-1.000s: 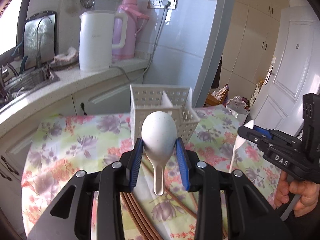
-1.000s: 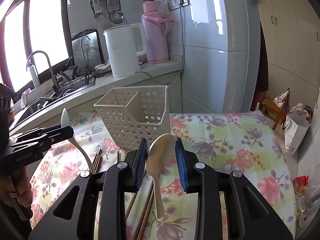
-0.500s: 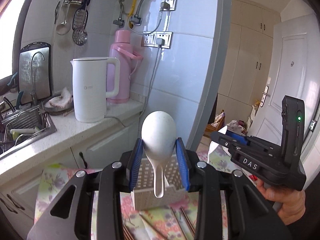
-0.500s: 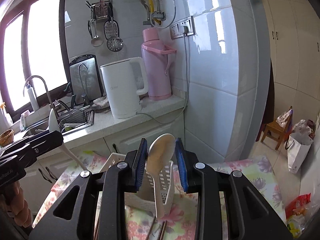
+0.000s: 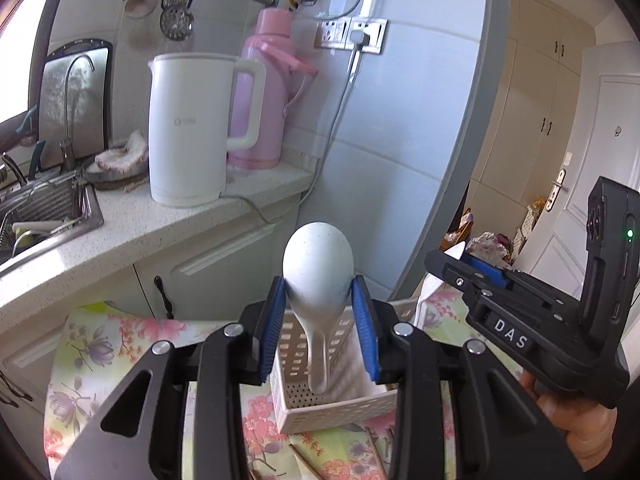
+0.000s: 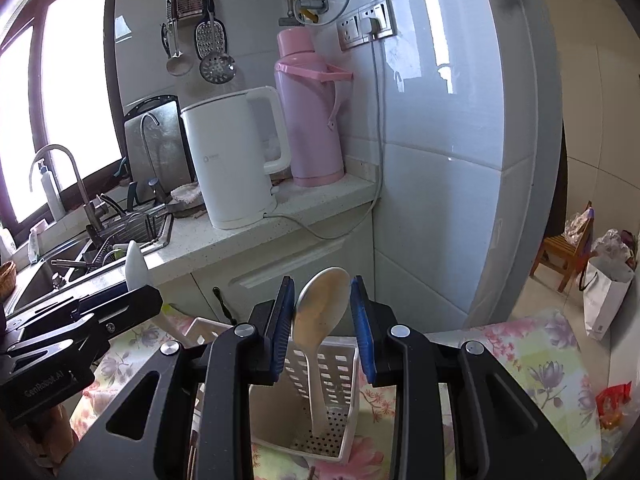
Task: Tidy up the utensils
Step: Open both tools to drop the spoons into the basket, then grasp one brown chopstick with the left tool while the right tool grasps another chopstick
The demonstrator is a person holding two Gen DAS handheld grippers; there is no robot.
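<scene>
My left gripper (image 5: pixel 319 320) is shut on the bowl of a white rice spoon (image 5: pixel 318 268), handle hanging down over a white perforated utensil basket (image 5: pixel 336 404) on the floral tablecloth. My right gripper (image 6: pixel 322 320) is shut on a second, beige rice spoon (image 6: pixel 320 300), whose handle hangs into the same basket (image 6: pixel 340 360). The right gripper shows at the right of the left wrist view (image 5: pixel 464 264). The left gripper shows at the left of the right wrist view (image 6: pixel 132 296). Both are above the basket.
Several brown chopsticks (image 5: pixel 308 464) lie on the floral tablecloth (image 5: pixel 100 352) in front of the basket. Behind is a counter (image 5: pixel 160 224) with a white kettle (image 5: pixel 188 132), a pink thermos (image 5: pixel 264 96) and a sink (image 6: pixel 80 252). A wooden stool (image 6: pixel 568 252) and bags stand at the right.
Both grippers rose with their spoons, then tilted down over the basket. The basket, first seen from the side, now sits below the spoon handles with its inside in view.
</scene>
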